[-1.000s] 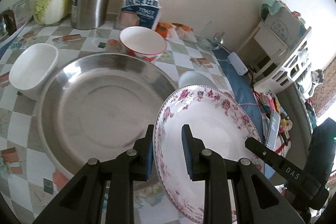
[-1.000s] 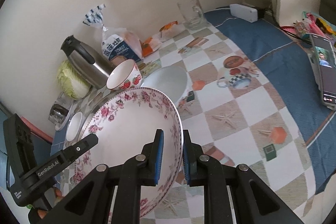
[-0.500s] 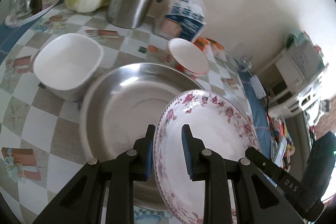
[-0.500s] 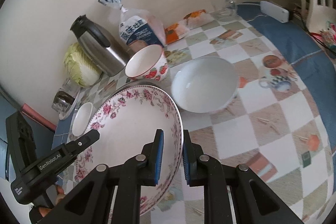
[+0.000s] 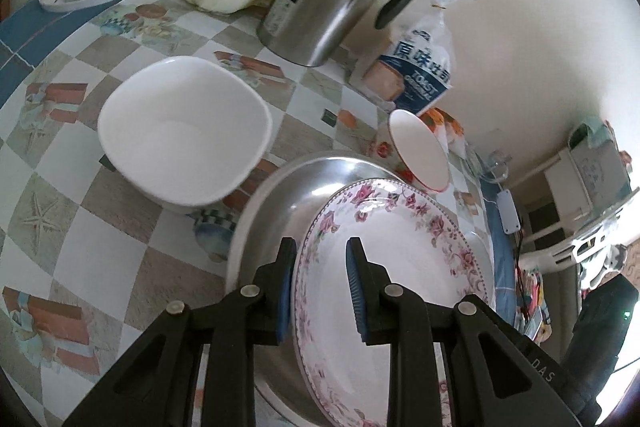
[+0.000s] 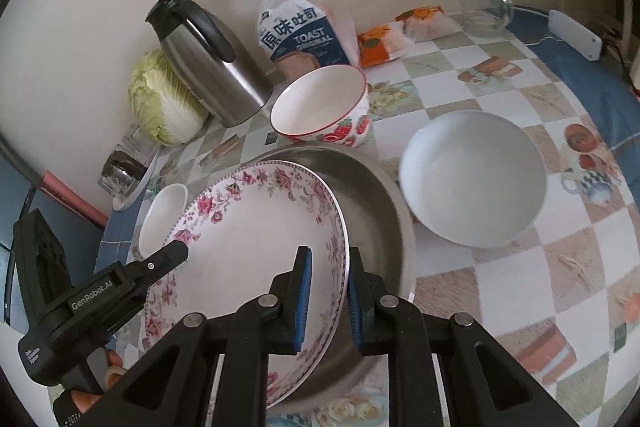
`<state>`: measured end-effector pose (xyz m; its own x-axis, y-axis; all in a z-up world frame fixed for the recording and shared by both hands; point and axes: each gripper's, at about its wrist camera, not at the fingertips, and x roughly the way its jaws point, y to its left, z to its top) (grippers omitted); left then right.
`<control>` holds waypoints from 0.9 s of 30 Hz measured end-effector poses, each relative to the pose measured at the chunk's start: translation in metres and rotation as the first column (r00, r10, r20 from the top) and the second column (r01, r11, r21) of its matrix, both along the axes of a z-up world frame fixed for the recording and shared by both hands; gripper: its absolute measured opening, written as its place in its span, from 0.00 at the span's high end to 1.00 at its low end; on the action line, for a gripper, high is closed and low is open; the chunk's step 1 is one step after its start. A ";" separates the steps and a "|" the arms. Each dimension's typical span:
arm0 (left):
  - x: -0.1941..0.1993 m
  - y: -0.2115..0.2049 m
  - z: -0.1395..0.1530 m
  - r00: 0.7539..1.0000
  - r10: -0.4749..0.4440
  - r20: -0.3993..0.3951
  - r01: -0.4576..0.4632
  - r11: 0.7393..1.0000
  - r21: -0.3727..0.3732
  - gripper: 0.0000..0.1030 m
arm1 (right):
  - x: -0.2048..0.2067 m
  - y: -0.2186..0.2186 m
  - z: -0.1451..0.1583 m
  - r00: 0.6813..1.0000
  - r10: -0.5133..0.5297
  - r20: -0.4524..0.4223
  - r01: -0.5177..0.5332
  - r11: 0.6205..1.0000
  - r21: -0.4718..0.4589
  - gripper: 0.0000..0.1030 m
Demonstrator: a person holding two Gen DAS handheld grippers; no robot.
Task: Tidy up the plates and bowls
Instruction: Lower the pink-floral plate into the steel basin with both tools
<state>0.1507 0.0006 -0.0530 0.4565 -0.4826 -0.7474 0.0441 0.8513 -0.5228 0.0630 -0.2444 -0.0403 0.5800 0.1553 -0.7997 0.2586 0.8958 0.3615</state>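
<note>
We hold the round white plate with pink floral rim (image 6: 256, 227) tilted over the wide steel basin (image 6: 380, 203) — left gripper (image 5: 320, 283) and right gripper (image 6: 326, 291) each clamp opposite rim edges. The blue-and-clear bread bag (image 6: 304, 35) reads "TOAST ORIGINAL".

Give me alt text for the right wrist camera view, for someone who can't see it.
The right claw grips the rim of a floral plate, held over a large steel basin with the left claw at its far edge. On the checkered tablecloth sit a white bowl, a strawberry bowl, a steel kettle, toast bag and cabbage.
</note>
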 end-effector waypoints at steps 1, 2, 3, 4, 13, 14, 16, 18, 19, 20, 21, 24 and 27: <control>0.003 0.001 -0.003 1.000 0.005 -0.007 -0.005 1.000 0.000 0.75 | 0.003 0.000 -0.002 1.000 0.000 -0.002 0.000 1.000 0.003 0.83; 0.005 0.001 -0.005 1.000 0.008 -0.011 -0.008 1.000 0.001 0.75 | 0.005 0.001 -0.003 1.000 0.001 -0.006 -0.001 1.000 0.004 0.83; 0.007 0.001 -0.007 1.000 0.008 -0.017 -0.008 1.000 0.005 0.75 | 0.009 0.002 -0.005 1.000 0.004 -0.010 -0.004 1.000 0.001 0.83; 0.009 0.001 -0.009 1.000 0.008 -0.021 -0.008 1.000 0.009 0.75 | 0.011 0.002 -0.007 1.000 0.005 -0.013 -0.005 1.000 -0.002 0.83; 0.019 -0.010 -0.017 1.000 -0.015 -0.020 0.017 0.998 0.054 0.75 | 0.024 -0.006 -0.015 0.999 -0.007 -0.034 0.008 1.000 0.012 0.83; 0.019 -0.011 -0.018 1.000 -0.018 -0.023 0.019 0.998 0.057 0.75 | 0.024 -0.006 -0.016 0.999 -0.007 -0.037 0.007 1.000 0.010 0.83; 0.018 -0.013 -0.019 0.999 -0.022 -0.028 0.024 0.998 0.065 0.75 | 0.024 -0.006 -0.017 0.999 -0.008 -0.046 0.008 1.000 0.007 0.83; 0.018 -0.015 -0.019 0.999 -0.026 -0.028 0.028 0.997 0.073 0.75 | 0.023 -0.007 -0.019 0.998 -0.010 -0.054 0.011 1.000 0.011 0.83; 0.017 -0.016 -0.019 0.999 -0.029 -0.028 0.031 0.996 0.078 0.75 | 0.023 -0.008 -0.019 0.998 -0.011 -0.057 0.012 1.000 0.014 0.83; 0.017 -0.016 -0.019 0.999 -0.031 -0.027 0.033 0.996 0.080 0.75 | 0.023 -0.009 -0.020 0.998 -0.011 -0.057 0.012 1.000 0.015 0.83; 0.017 -0.017 -0.019 0.999 -0.033 -0.028 0.035 0.996 0.082 0.75 | 0.022 -0.010 -0.020 0.998 -0.012 -0.058 0.013 1.000 0.015 0.83; 0.016 -0.018 -0.019 0.999 -0.034 -0.027 0.037 0.995 0.089 0.75 | 0.022 -0.009 -0.020 0.998 -0.010 -0.062 0.011 1.000 0.009 0.83; 0.017 -0.019 -0.019 0.999 -0.035 -0.029 0.038 0.995 0.097 0.75 | 0.023 -0.009 -0.021 0.997 -0.009 -0.070 0.010 1.000 0.009 0.83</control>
<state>0.1672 -0.0185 -0.0719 0.4184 -0.4232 -0.8036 0.0627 0.8962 -0.4392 0.0860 -0.2536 -0.0618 0.5240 0.1581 -0.8369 0.2920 0.8897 0.3509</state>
